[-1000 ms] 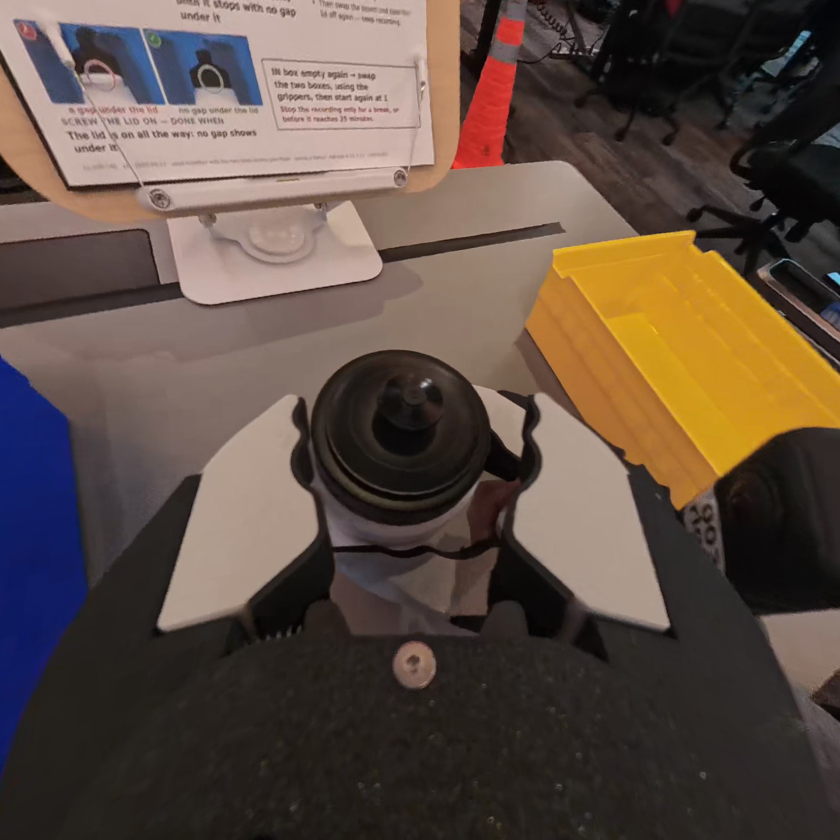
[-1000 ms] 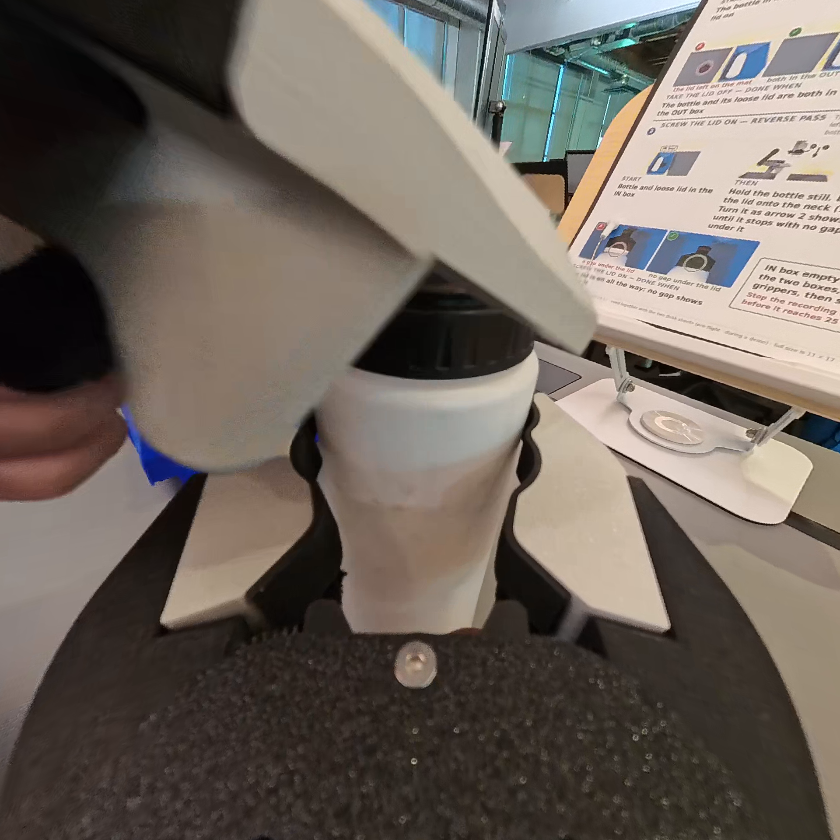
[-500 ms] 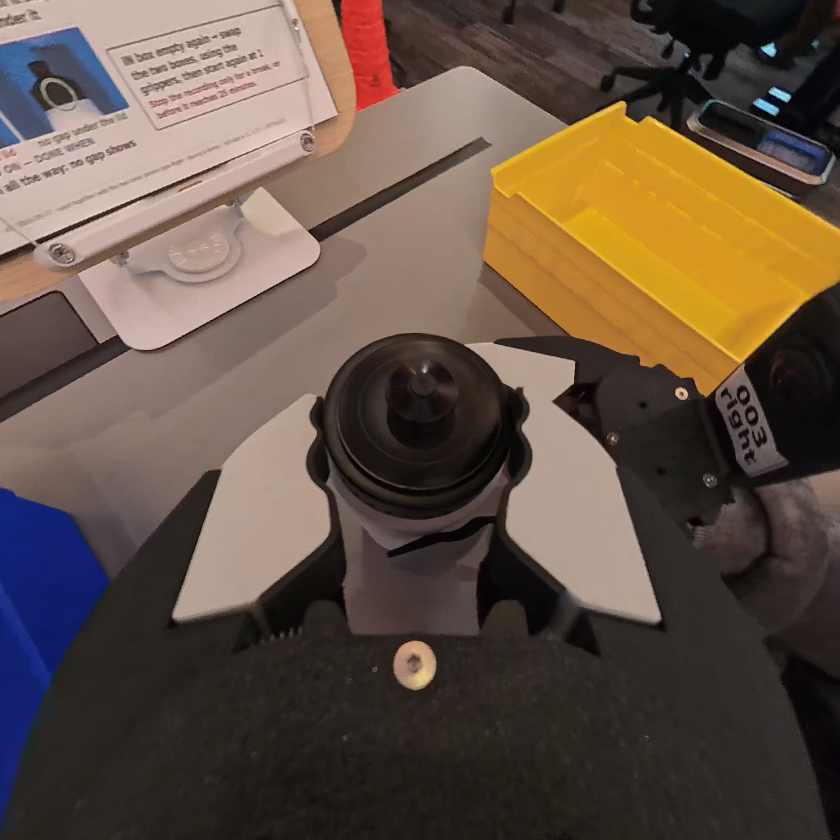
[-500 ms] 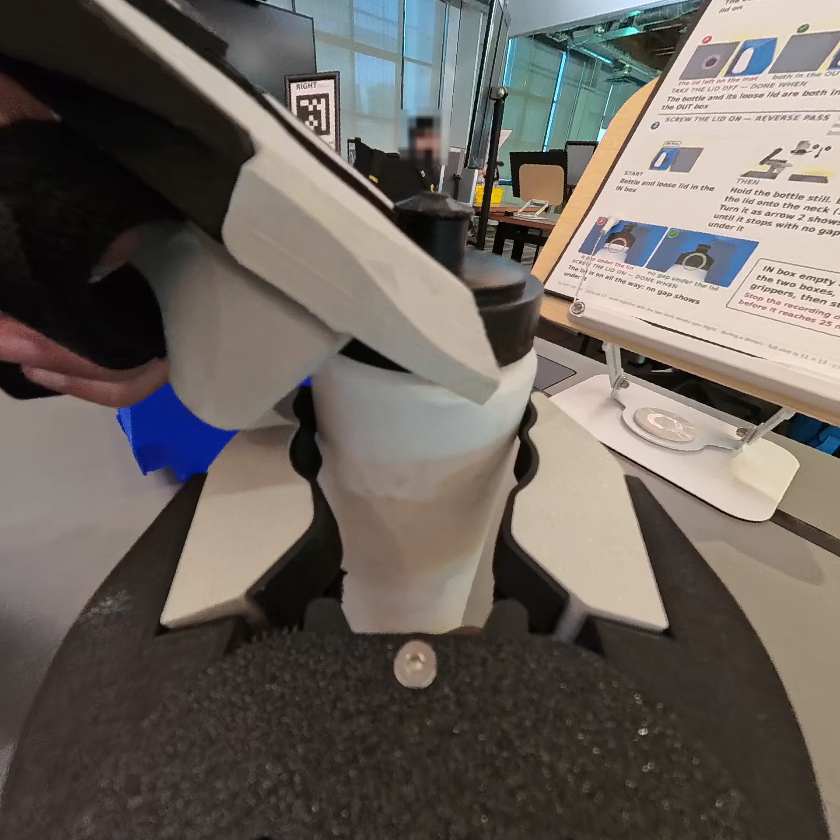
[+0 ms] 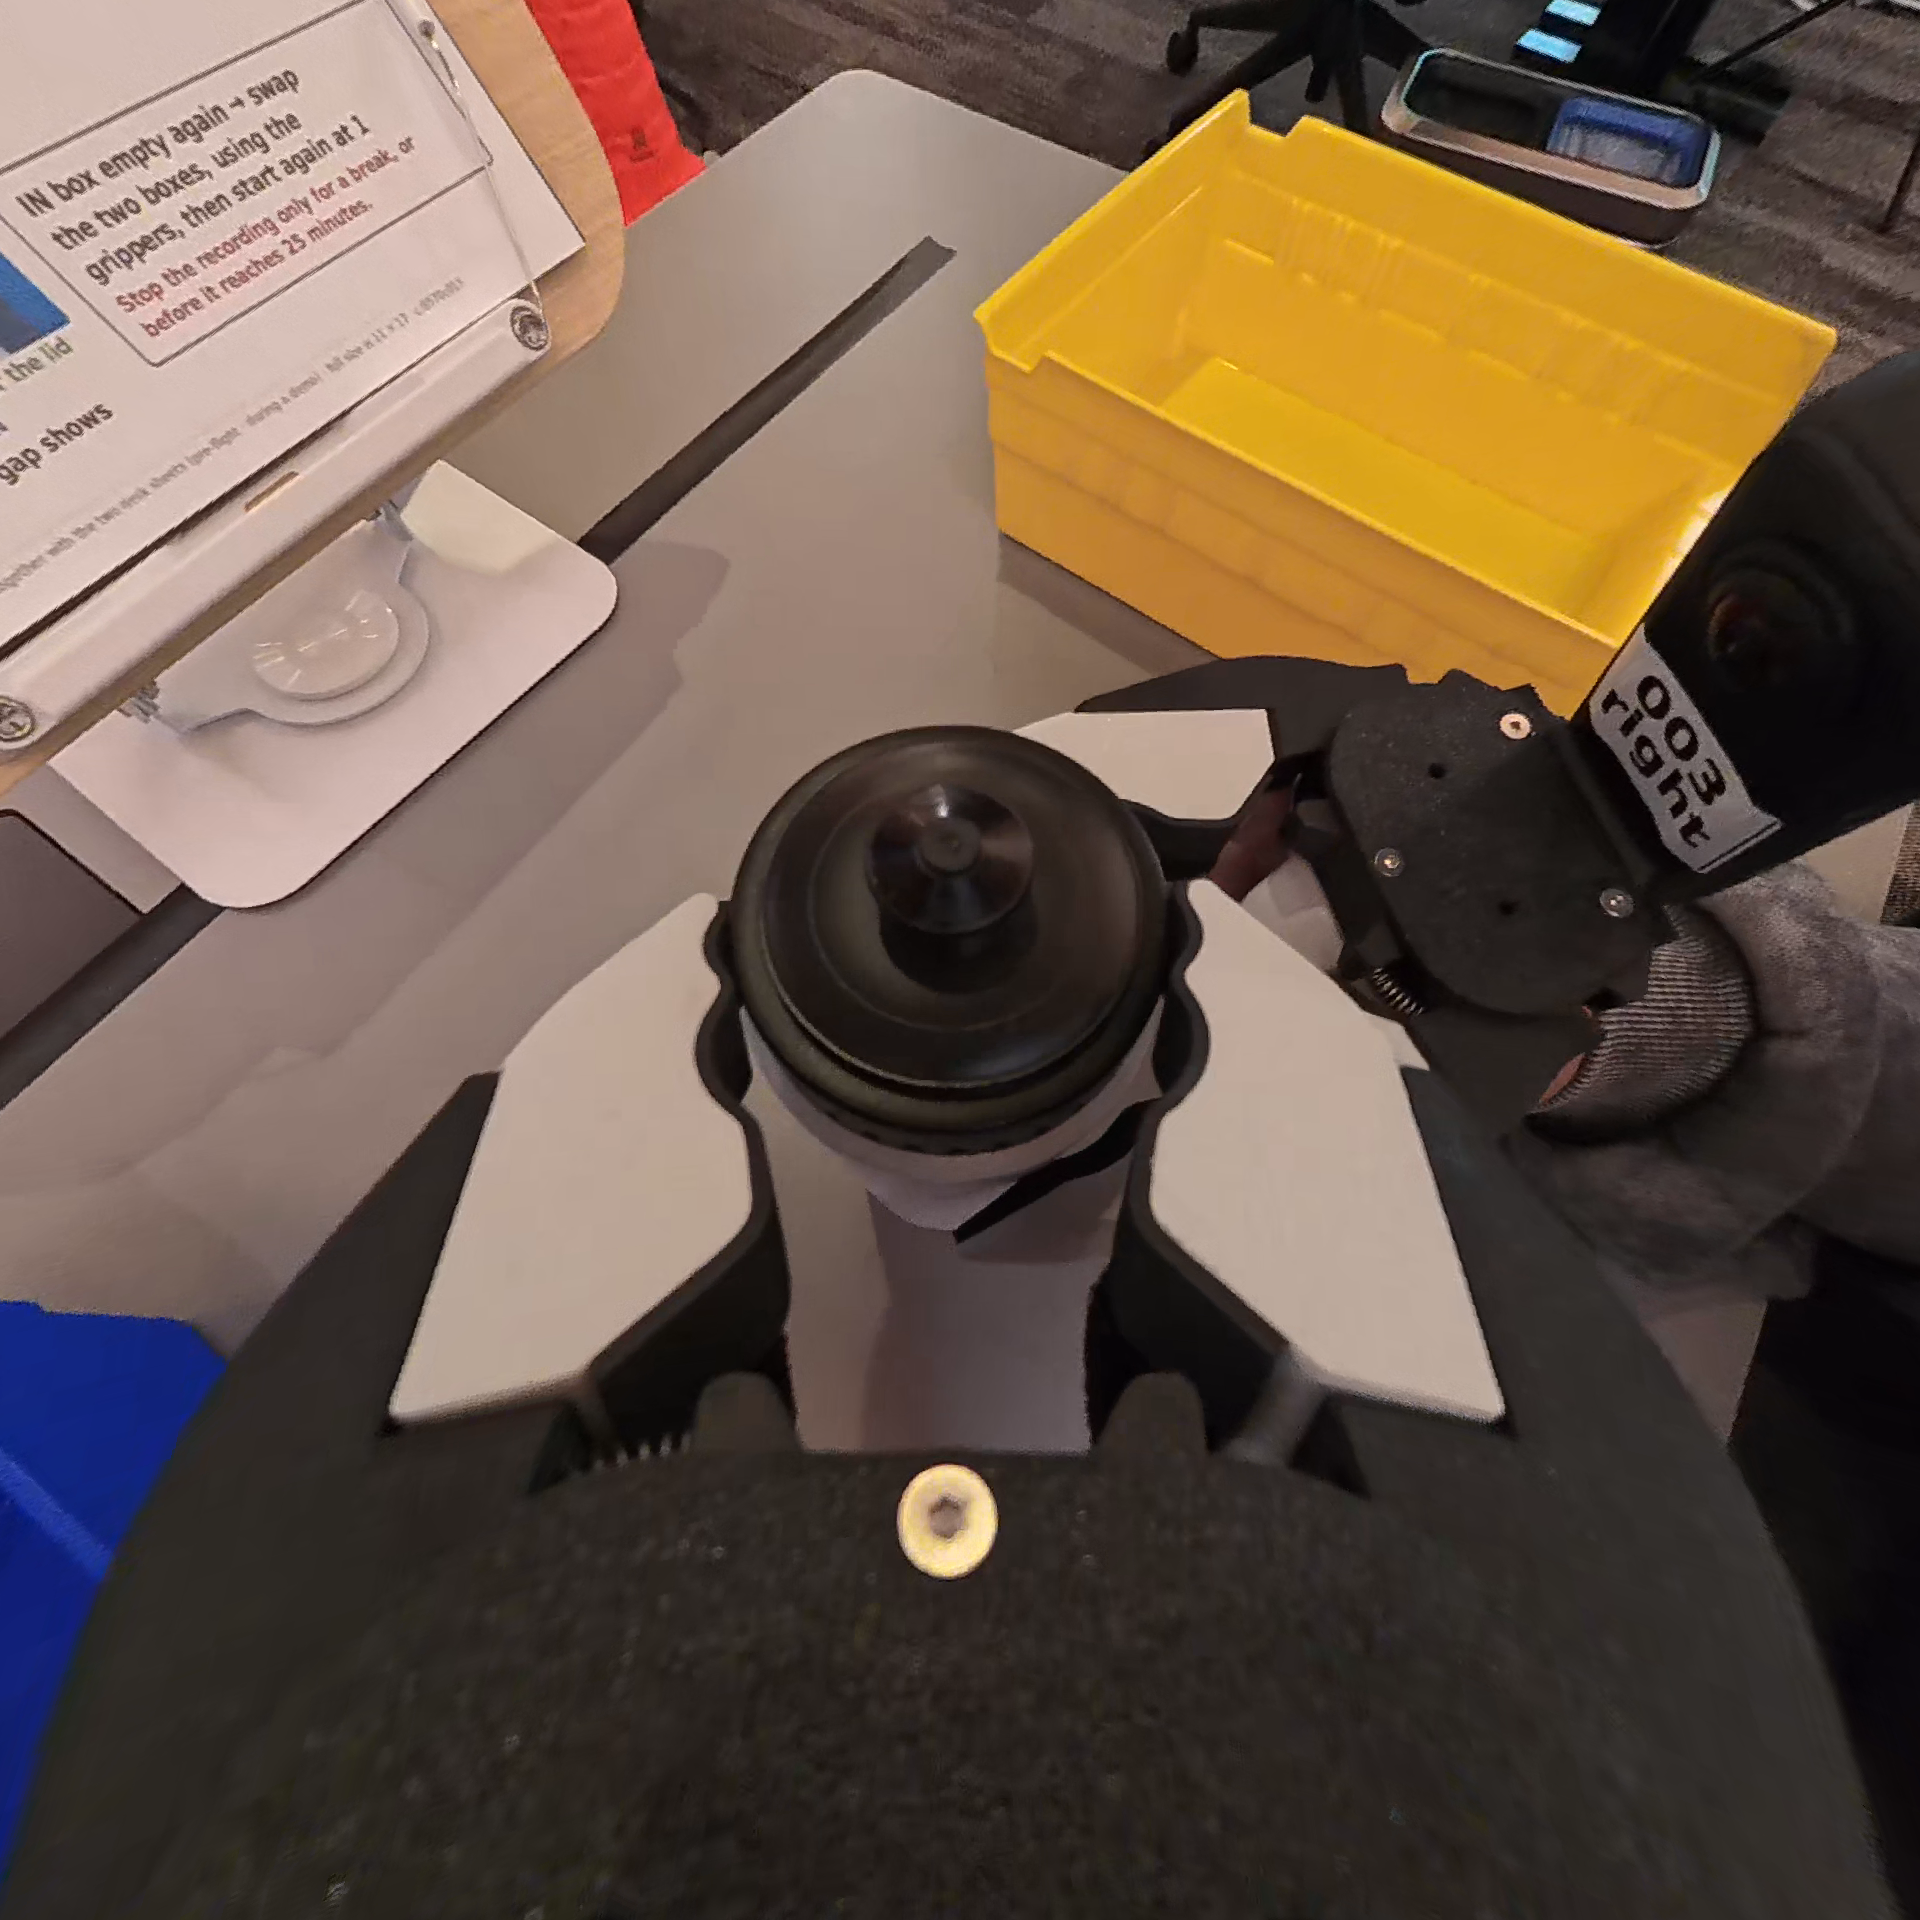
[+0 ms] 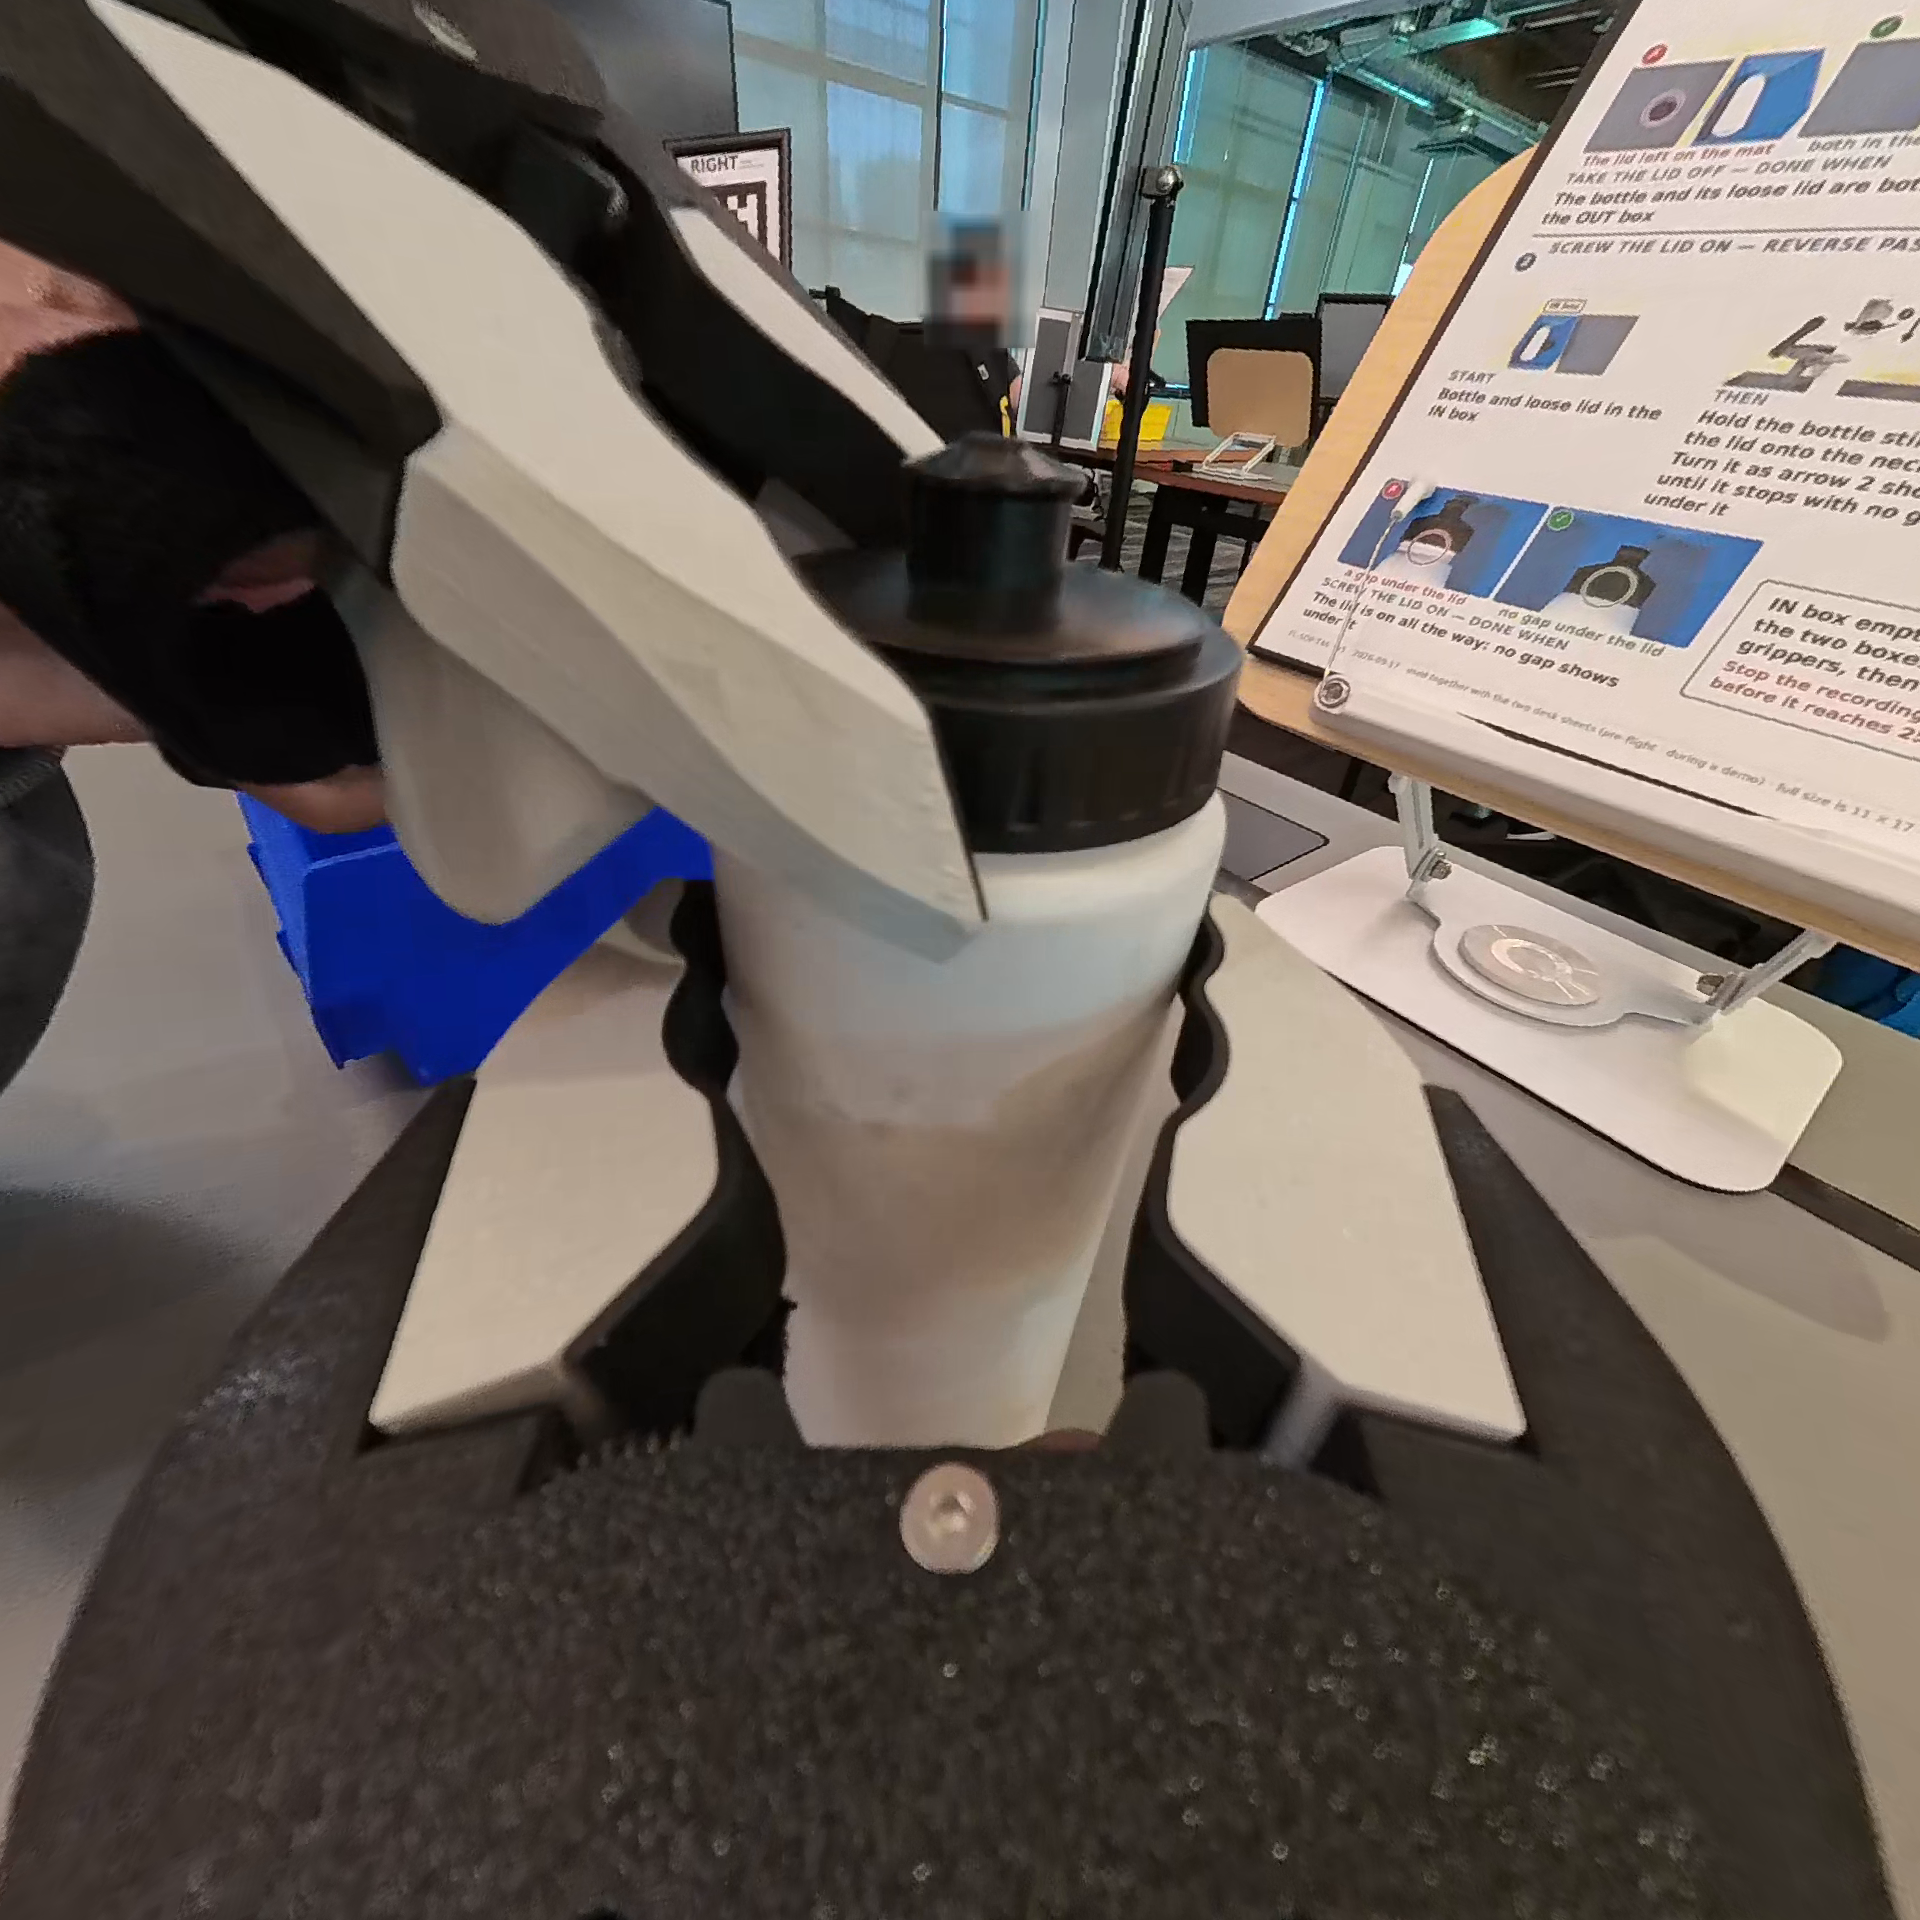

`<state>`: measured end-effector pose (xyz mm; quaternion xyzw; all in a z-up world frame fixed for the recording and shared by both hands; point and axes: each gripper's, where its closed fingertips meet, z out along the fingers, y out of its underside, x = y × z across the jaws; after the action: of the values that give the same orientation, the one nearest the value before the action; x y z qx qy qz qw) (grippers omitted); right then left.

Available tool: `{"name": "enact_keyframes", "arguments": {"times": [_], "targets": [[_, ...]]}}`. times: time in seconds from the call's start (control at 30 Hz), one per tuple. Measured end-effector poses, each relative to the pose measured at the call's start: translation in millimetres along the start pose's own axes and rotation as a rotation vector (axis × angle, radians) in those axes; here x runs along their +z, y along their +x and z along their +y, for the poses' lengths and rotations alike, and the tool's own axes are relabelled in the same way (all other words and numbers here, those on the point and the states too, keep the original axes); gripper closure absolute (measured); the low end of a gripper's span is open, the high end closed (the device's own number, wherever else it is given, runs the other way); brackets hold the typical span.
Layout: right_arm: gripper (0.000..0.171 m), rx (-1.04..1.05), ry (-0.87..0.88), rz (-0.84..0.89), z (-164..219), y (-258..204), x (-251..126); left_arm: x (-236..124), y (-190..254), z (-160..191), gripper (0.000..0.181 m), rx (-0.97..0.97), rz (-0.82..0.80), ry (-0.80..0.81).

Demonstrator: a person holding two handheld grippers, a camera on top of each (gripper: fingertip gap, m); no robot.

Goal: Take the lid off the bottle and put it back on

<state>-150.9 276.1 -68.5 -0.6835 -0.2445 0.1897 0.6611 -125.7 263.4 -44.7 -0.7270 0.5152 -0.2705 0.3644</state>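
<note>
1. Swinging further right than a second ago, the left wrist view has the instruction sheet (image 5: 249, 260) sliding toward its upper-left corner while the yellow bin (image 5: 1403, 416) comes fully into sight.
2. At centre, the left gripper (image 5: 951, 987) pinches the black lid (image 5: 951, 914) from above, its pale fingers (image 5: 613, 1132) pressed to either side of the rim.
3. Below the lid, the white bottle (image 6: 956, 1039) stands upright, clamped around its body by the right gripper (image 6: 951, 997), whose fingers (image 6: 582, 1174) hug both flanks.
4. Only the right wrist view shows the bottle side-on: the lid sits on the neck, its spout (image 6: 987, 530) pointing up, with one left-gripper finger crossing diagonally over the lid's near edge.
5. Only the left wrist view looks straight down on the lid and shows the right gripper arriving from the right, held by a hand in a grey sleeve (image 5: 1704, 1039).
6. Beyond the grip, the grey table (image 5: 810, 540) carries the yellow bin at right, apart from the bottle; its visible floor holds nothing.
7. A blue bin (image 6: 436, 956) lies left of the bottle, seen whole only from the right wrist; the left wrist catches just a corner.
8. Behind stands the instruction sheet on its white stand (image 6: 1558, 1029), with office desks and a person farther back.
</note>
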Motion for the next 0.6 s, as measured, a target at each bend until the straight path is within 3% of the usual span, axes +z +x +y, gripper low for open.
{"name": "enact_keyframes", "arguments": {"times": [0.43,0.47,0.6], "targets": [[0.087,-0.008,0.011,-0.033,-0.6,-3.3,0.0,-9.3,2.2,-4.8,0.107,-0.069,0.011,0.026],[0.087,0.000,0.009,-0.030,-0.2,-2.6,-0.2,-19.6,3.9,-14.5,0.110,-0.110,0.003,0.083],[0.087,-0.002,0.010,-0.025,-0.2,-2.5,-1.0,-99.8,23.4,-61.1,0.093,-0.143,-0.048,0.469]]}}
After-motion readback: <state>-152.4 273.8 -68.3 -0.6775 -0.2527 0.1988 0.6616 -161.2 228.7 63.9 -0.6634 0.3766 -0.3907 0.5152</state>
